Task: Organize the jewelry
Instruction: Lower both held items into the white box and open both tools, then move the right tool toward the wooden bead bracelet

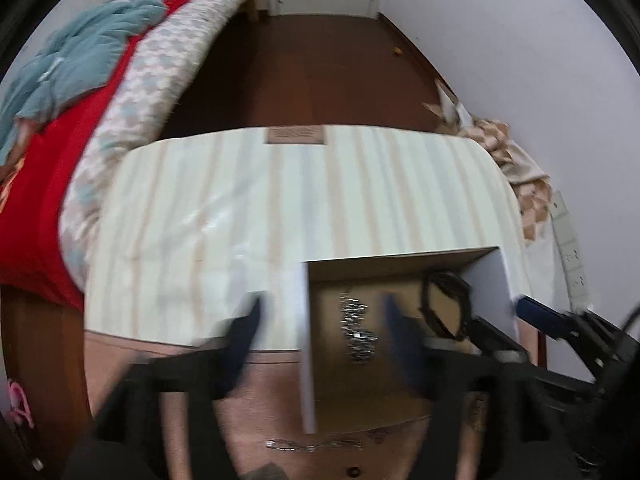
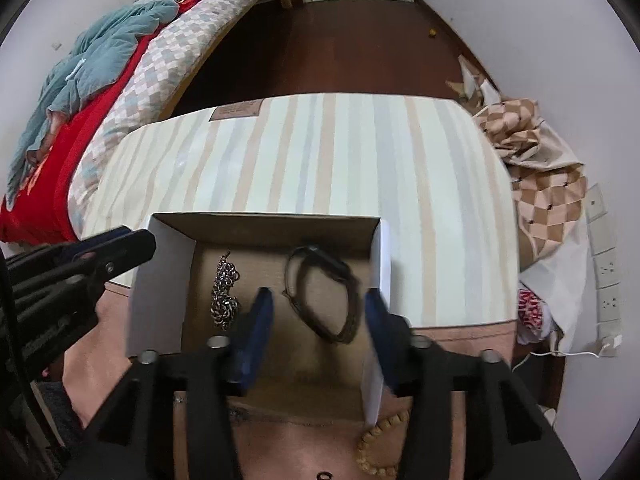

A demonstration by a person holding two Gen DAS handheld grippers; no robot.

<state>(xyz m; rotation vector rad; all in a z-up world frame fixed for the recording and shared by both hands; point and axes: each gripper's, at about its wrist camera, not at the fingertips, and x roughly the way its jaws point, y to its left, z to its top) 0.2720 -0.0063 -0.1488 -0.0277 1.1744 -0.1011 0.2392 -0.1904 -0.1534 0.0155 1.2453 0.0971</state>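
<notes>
1. Two pieces lie inside my cardboard box (image 2: 160, 300): a silver chain (image 2: 225, 292) at its left and a dark bracelet (image 2: 324, 292) at its right, apart.
2. I see my right gripper (image 2: 318, 320) spread wide above the bracelet, pinching nothing.
3. I see my left gripper (image 1: 320, 340) blurred, fingers parted across the box's left wall, empty.
4. A wooden bead bracelet (image 2: 378, 444) lies outside, by the box's near right corner.
5. Another chain (image 1: 308, 445) lies just outside the box's near edge.
</notes>
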